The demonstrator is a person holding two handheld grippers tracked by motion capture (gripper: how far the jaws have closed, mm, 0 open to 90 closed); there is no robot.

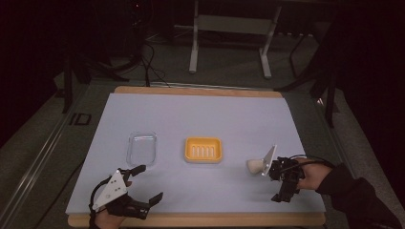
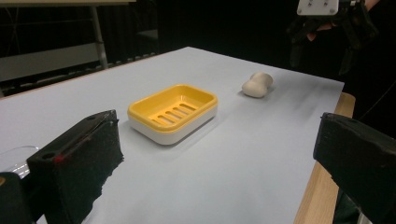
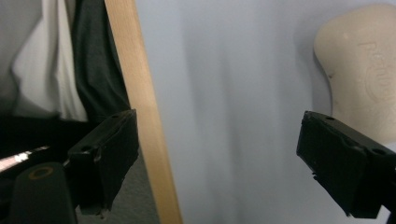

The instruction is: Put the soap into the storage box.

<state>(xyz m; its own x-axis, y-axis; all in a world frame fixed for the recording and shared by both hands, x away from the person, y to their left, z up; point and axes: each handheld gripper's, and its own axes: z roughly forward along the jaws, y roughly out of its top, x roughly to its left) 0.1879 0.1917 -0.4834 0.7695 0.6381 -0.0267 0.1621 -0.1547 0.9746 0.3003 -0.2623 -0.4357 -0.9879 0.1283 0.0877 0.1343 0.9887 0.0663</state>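
Note:
A yellow soap dish (image 1: 204,150) with a slotted floor sits mid-table, empty (image 2: 173,112). To its right lies a cream bar of soap (image 1: 255,165), bare on the mat (image 2: 258,85). My right gripper (image 1: 271,183) hovers just right of the soap, open. In the right gripper view one jaw stands beside the soap (image 3: 359,70) and the other over the table's wooden edge; nothing is between them (image 3: 224,158). My left gripper (image 1: 147,183) is near the front left, open and empty (image 2: 217,158), pointing toward the dish.
A clear plastic tray (image 1: 142,148) lies left of the dish, close to my left gripper (image 2: 14,156). A pale blue mat (image 1: 200,114) covers the table, with a wooden edge (image 3: 144,116) at the front. A metal frame (image 1: 229,28) stands on the floor beyond.

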